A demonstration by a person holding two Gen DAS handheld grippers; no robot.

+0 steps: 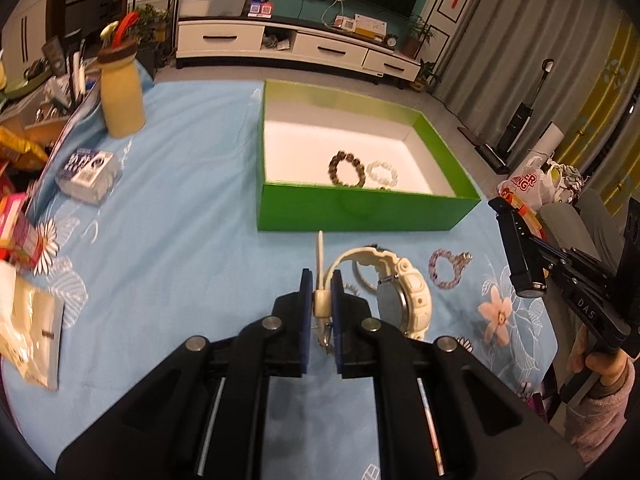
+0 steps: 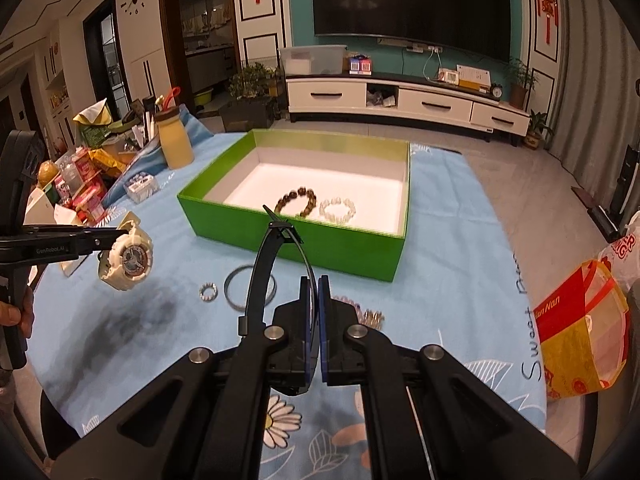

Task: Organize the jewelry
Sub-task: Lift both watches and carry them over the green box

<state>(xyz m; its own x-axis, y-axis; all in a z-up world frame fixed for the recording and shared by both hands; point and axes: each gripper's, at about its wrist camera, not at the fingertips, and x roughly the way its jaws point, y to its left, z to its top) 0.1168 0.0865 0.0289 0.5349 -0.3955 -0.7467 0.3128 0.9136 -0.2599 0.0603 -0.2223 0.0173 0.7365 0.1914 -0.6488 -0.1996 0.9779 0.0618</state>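
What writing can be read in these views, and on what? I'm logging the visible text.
"GenRobot.AI": on the left gripper, which holds the white watch.
"DAS": on the right gripper, which holds the black watch.
"Sweet": on the blue tablecloth; the next word is cut off.
"Nan": on the red and yellow bag.
"ER", "ING": on the white bag, partly hidden.
Small packets: too blurred.

Lying side by side inside the box point(image 2: 320, 250): two bracelets point(image 2: 297, 201). Sitting near its front wall on the table point(image 2: 460, 240): a ring point(image 2: 208, 292) left of a hoop point(image 2: 232, 287).

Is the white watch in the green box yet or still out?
Out: the left hand-held gripper holds the white watch above the tablecloth.
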